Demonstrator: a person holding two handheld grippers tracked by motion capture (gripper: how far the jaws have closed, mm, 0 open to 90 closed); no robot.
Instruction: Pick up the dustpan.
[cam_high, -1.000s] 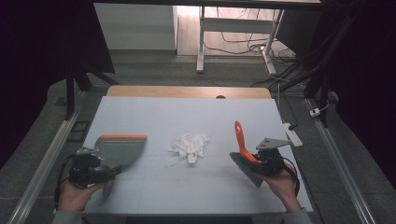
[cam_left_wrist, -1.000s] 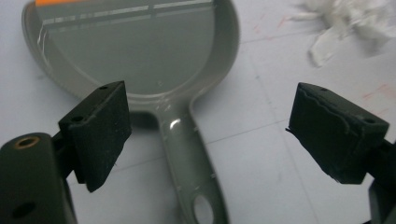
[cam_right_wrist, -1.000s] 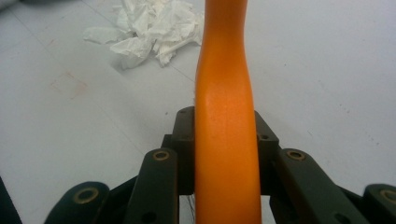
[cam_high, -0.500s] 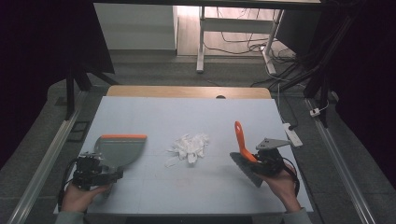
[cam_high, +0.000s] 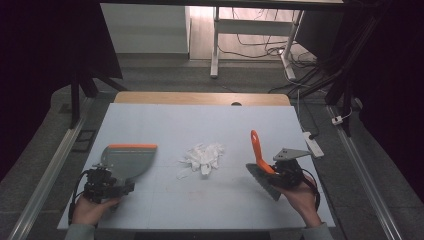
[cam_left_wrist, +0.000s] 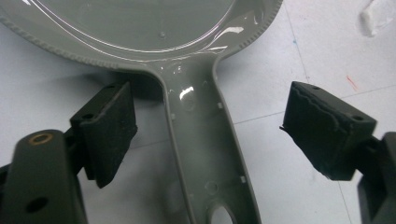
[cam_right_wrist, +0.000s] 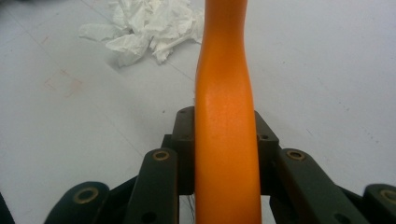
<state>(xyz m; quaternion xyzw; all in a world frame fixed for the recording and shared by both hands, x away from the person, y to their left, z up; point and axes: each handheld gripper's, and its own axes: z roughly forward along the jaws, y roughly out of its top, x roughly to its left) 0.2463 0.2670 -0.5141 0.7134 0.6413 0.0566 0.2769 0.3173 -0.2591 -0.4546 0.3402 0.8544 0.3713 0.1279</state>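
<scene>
Dustpan (cam_high: 127, 160) lies flat at the near left of the white table (cam_high: 200, 125), its orange lip pointing away from me and its grey handle (cam_left_wrist: 205, 154) running back toward my left hand. Compared with a second ago, my left gripper (cam_high: 107, 187) has sunk lower over that handle, and its jaws have just been closing a little. In the left gripper view the handle sits between the two black pads (cam_left_wrist: 109, 130), but there is bare table on both sides of it, so they stand wide and grip nothing yet. I judge that I am about to pinch the handle; the pan itself has not shifted between the earlier pictures and now.

My right gripper (cam_high: 280, 172) has kept its place at the near right. Its jaws are clamped on the orange handle of the brush (cam_high: 260, 160), which stands up from the grip, with the dark bristle head angled down toward the table. In the right gripper view the handle (cam_right_wrist: 224, 140) rises straight up between the pads.

Between the two tools, near the table's middle, lies the crumpled white tissue (cam_high: 202, 157), apart from both. Sweeping it up looks to be the job, and that waits on the left grip.

By count: one dustpan, one brush, one heap of tissue, two grippers.
</scene>
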